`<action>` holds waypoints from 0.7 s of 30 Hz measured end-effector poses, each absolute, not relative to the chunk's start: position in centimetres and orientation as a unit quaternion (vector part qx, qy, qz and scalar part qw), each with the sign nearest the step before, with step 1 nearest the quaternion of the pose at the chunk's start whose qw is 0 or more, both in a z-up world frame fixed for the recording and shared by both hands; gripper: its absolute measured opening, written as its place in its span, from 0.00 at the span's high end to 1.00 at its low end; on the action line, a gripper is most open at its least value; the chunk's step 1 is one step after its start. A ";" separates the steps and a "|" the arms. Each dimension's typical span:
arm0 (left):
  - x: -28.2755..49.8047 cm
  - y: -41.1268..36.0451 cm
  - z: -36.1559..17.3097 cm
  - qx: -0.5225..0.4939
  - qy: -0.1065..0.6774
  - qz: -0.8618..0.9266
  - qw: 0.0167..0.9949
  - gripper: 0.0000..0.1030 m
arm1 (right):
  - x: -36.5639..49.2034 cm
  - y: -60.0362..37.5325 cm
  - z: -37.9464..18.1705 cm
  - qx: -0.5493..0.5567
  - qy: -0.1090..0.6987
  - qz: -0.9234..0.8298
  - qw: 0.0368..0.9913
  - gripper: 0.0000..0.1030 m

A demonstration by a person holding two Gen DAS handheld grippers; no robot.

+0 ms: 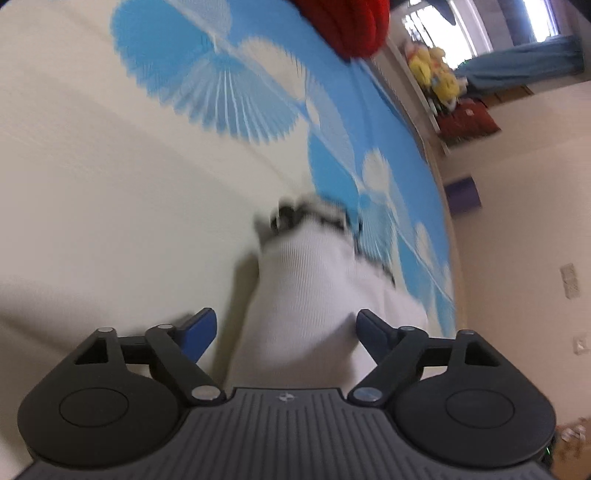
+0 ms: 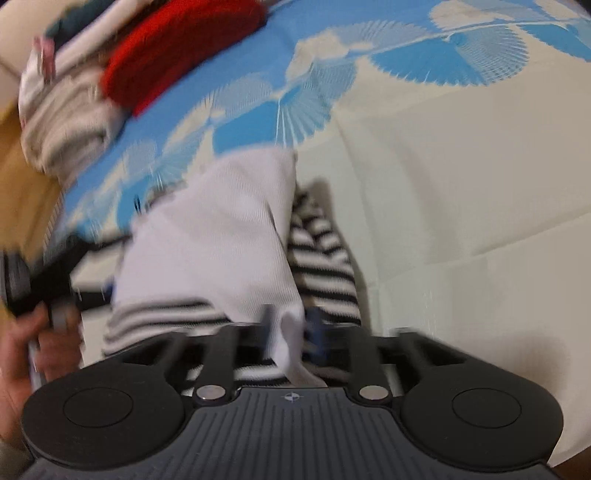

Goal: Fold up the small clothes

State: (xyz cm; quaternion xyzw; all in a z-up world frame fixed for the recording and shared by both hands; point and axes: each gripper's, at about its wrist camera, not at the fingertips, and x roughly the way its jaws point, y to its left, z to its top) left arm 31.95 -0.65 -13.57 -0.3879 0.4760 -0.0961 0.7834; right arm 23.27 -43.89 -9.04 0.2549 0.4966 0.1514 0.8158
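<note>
White ribbed garment (image 2: 214,236) with black-and-white striped parts is seen bunched on the cream and blue patterned sheet (image 2: 461,177). Left hand-held gripper (image 1: 284,332) is spread wide about it, pads clear. Right hand-held gripper (image 2: 291,332) is blurred; grip cannot be told. Open sheet is noted rightward; red knit (image 2: 177,55) lies well apart.

- cream sheet (image 1: 92,184) with a blue fan and cloud print covers the work surface.
- pale cream wall (image 1: 524,229) in the left wrist view, a small purple panel (image 1: 463,195) low on it.
- bright window (image 1: 480,26) at the far end, daylight coming through.
- shelf (image 1: 424,96) beside it holds yellow soft toys (image 1: 436,74).
- wooden floor (image 2: 22,184) beyond the sheet's edge.
</note>
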 end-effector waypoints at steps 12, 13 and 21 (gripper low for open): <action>31.8 -4.4 -12.5 -0.299 0.456 -0.138 0.827 0.59 | 25.8 -40.0 -11.2 0.253 0.547 0.127 0.788 0.90; 31.8 -4.0 -11.6 -0.292 0.446 -0.138 0.835 0.59 | 26.0 -39.4 -10.8 0.248 0.542 0.124 0.794 0.91; 33.9 5.8 -6.6 -0.264 0.418 -0.079 0.865 0.53 | 29.0 -31.6 -7.4 0.276 0.467 0.155 0.826 0.98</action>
